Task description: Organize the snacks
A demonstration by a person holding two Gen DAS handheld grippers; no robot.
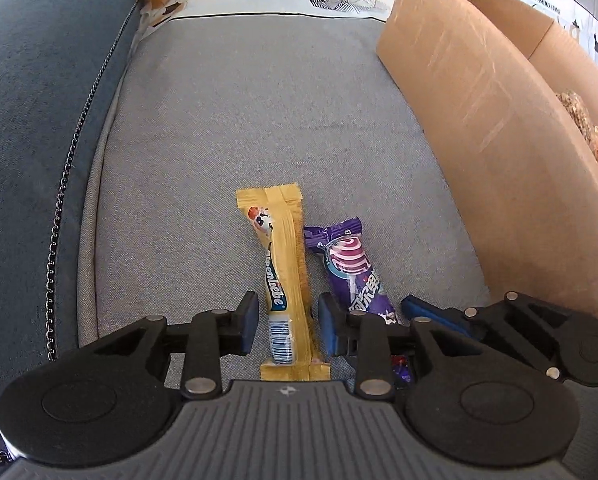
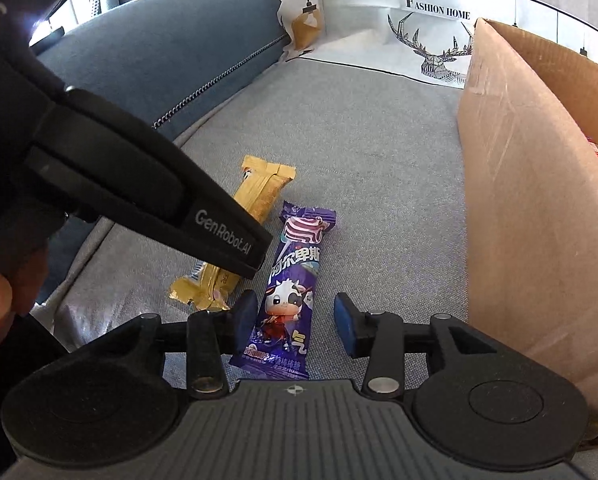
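Snacks are lying side by side on the grey sofa cushion (image 1: pixel 259 112). Lying between the parted jaws of the left gripper (image 1: pixel 287 326) is the yellow wrapper (image 1: pixel 285 276), untouched by either pad, its near end running out of sight under the gripper body. The right gripper (image 2: pixel 295 320) is likewise standing released around the purple lollipop packet (image 2: pixel 289 292), clear of its blue pads. Beyond the right-hand jaw, a cardboard box (image 2: pixel 539 208) is cut off at the edge, its contents hard to make out.
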